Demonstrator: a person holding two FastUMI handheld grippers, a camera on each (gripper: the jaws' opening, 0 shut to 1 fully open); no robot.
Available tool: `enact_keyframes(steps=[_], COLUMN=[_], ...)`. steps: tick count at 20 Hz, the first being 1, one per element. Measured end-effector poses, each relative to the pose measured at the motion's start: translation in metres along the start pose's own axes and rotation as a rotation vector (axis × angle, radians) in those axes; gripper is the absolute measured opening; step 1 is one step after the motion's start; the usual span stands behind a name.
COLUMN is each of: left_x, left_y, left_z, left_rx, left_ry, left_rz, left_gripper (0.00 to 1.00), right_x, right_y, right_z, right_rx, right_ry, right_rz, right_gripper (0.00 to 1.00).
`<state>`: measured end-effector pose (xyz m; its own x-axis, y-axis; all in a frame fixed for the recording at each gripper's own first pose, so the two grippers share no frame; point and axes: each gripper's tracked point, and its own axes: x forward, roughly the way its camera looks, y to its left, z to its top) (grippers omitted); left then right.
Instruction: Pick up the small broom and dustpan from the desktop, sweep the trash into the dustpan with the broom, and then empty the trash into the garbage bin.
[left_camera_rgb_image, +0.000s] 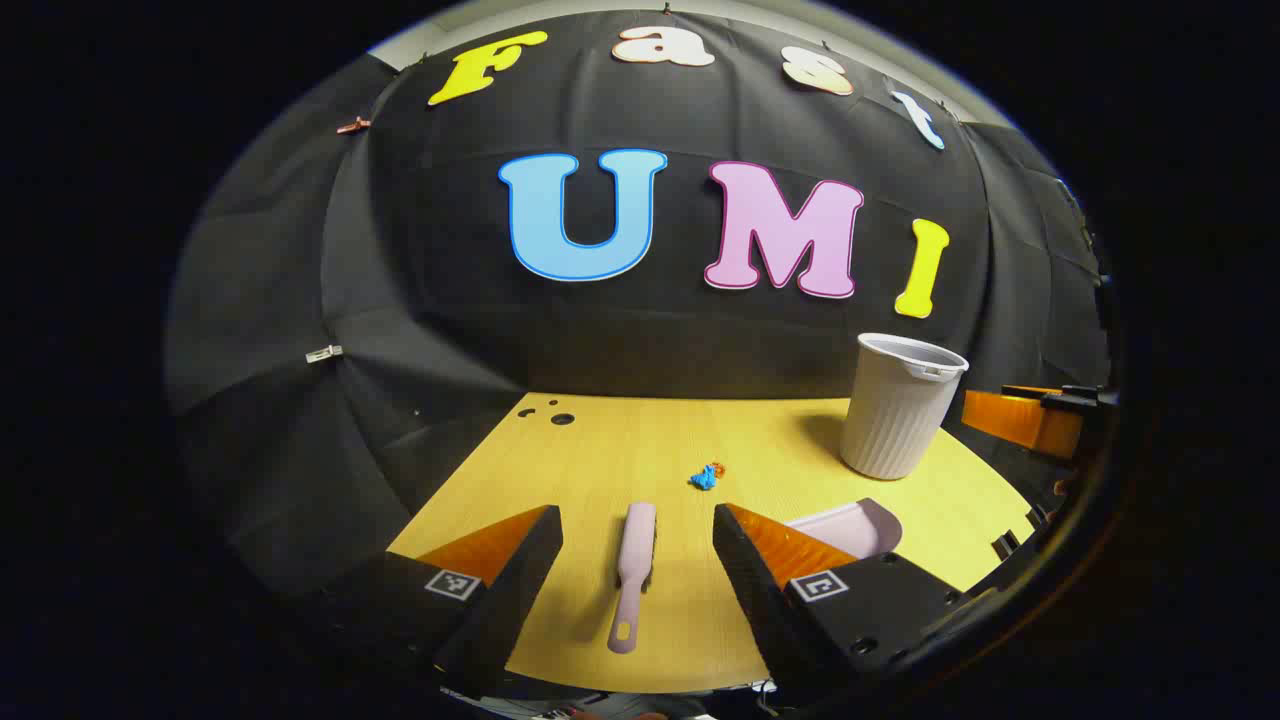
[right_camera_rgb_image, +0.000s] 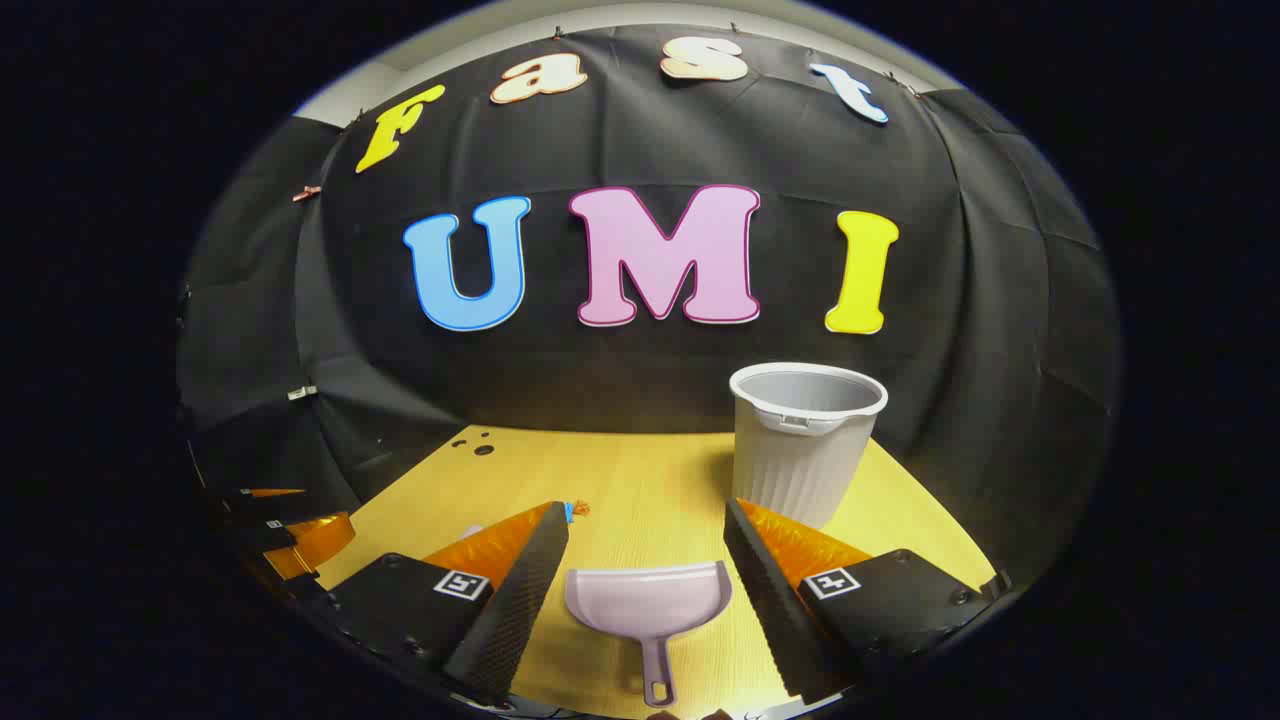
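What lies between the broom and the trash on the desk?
Bare desktop separates the broom from the trash, seen in the left gripper view.

In the left gripper view the dustpan (left_camera_rgb_image: 850, 528) is half hidden behind a finger (left_camera_rgb_image: 775, 555). The trash (left_camera_rgb_image: 706, 476) is too small to identify. In the right gripper view it (right_camera_rgb_image: 574, 510) barely peeks past a finger (right_camera_rgb_image: 505, 560)

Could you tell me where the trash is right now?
In the left gripper view the trash lies mid-table, beyond the broom and left of the bin.
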<state>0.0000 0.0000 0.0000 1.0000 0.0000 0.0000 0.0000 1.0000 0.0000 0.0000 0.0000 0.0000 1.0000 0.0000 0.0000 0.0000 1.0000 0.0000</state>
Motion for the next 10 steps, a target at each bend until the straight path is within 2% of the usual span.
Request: enact_keyframes(steps=[7,10], left_x=[0.020,0.031], left_y=[0.007,0.005], left_z=[-0.014,-0.016], left_rx=[-0.004,-0.012], left_ry=[0.076,0.105], left_rz=[0.009,0.014], left_gripper=[0.96,0.96], right_x=[0.028,0.041], right_y=[0.003,0.006], right_z=[-0.015,-0.019], right_rx=[-0.005,-0.010], right_ry=[0.072,0.098], right_rz=[0.015,0.048], right_gripper=[0.98,0.98])
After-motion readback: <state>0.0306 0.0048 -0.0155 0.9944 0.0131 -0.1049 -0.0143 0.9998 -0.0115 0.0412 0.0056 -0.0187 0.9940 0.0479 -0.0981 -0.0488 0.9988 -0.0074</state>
